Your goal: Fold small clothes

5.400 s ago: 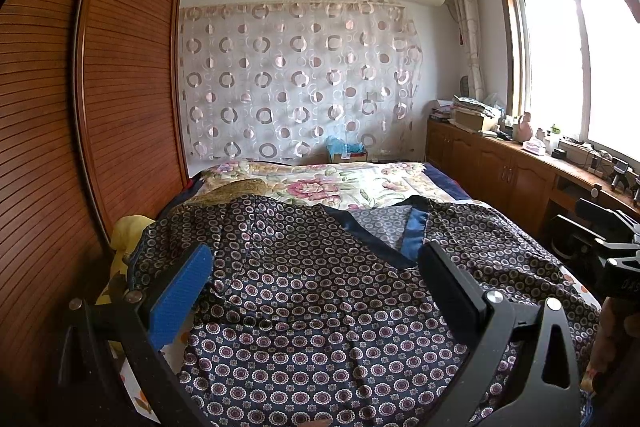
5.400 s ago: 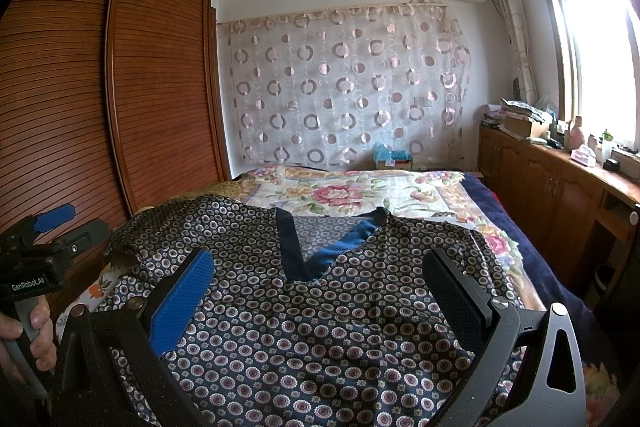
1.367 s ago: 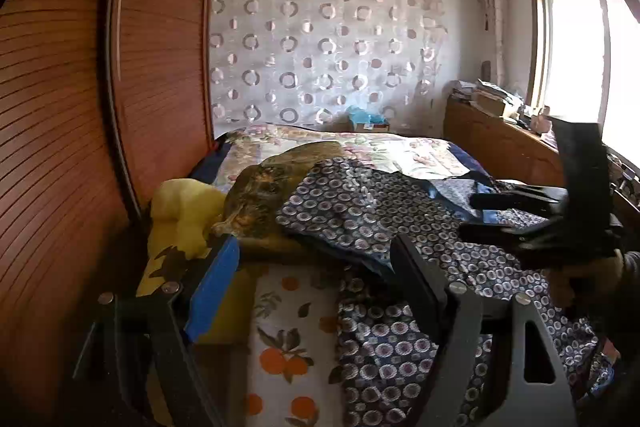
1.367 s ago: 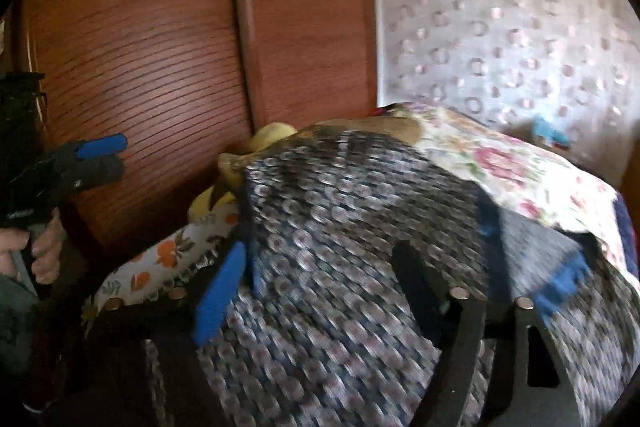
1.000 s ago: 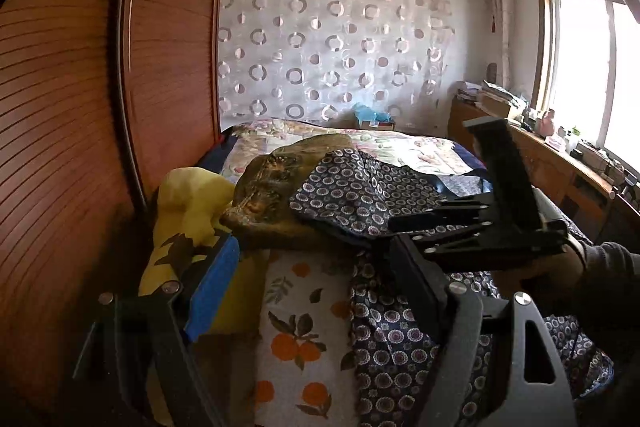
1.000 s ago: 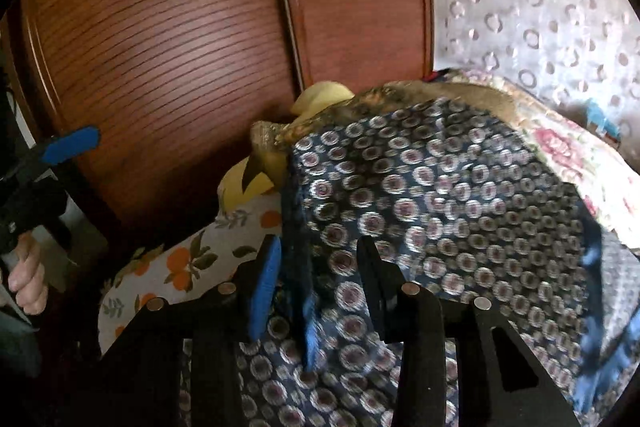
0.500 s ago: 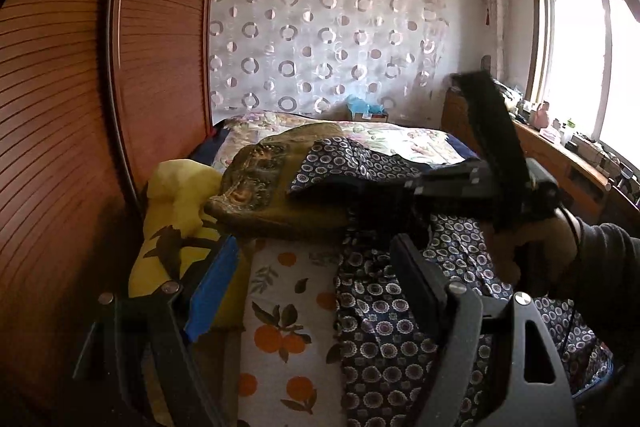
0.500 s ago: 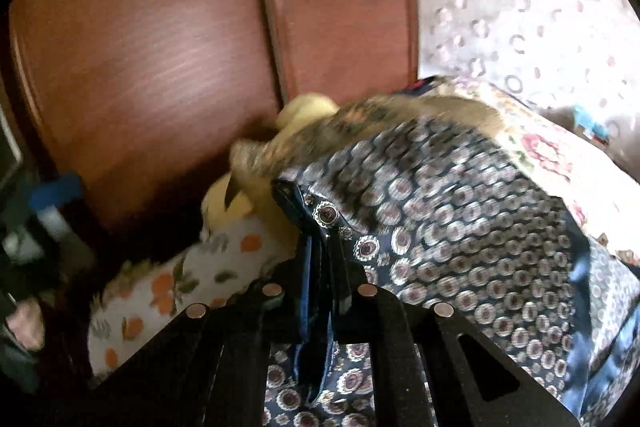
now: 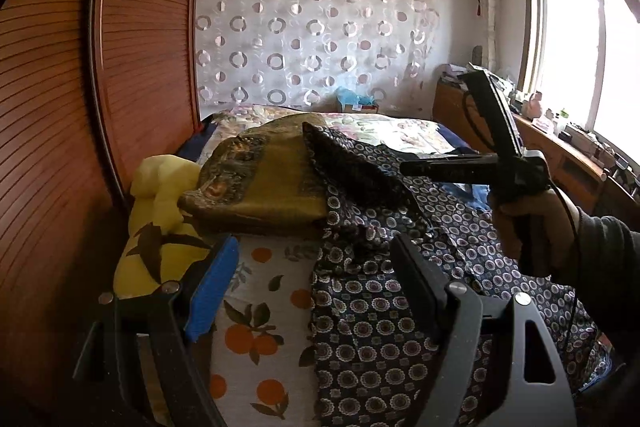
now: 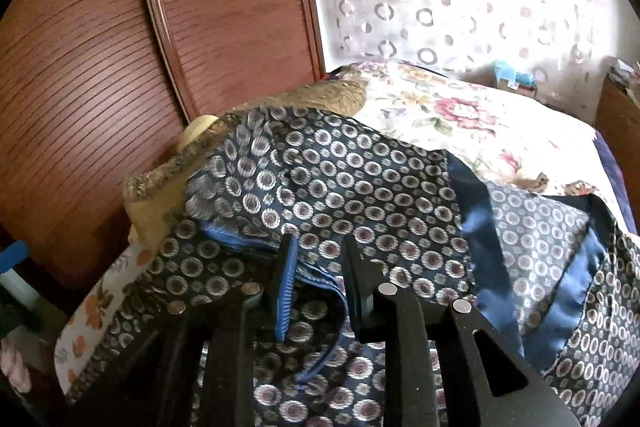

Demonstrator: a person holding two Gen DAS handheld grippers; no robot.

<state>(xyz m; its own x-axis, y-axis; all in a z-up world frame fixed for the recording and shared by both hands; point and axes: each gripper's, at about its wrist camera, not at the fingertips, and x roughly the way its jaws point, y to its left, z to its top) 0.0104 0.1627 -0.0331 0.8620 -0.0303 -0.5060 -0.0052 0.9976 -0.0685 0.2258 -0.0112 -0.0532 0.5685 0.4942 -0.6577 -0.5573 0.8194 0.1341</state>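
A dark blue garment with a ring pattern and blue satin trim (image 9: 400,307) (image 10: 360,179) lies spread on the bed. Its left sleeve is folded inward over the body. My left gripper (image 9: 312,279) is open and empty, hovering over the bed's left edge beside the garment. My right gripper (image 10: 318,267) has its jaws slightly apart, just above the folded sleeve's cuff (image 10: 248,239); nothing is pinched between them. The right gripper also shows in the left wrist view (image 9: 404,169), held by a hand over the sleeve.
A folded olive-gold cloth (image 9: 264,179) and a yellow cloth (image 9: 160,227) lie at the garment's left. The sheet with orange fruit print (image 9: 260,327) covers the bed edge. A wooden wardrobe (image 9: 60,107) stands close on the left. A floral quilt (image 10: 460,119) lies beyond.
The right gripper carried the sleeve inward over the garment body, then opened and let it go. The left gripper has stayed open near the bed's left edge.
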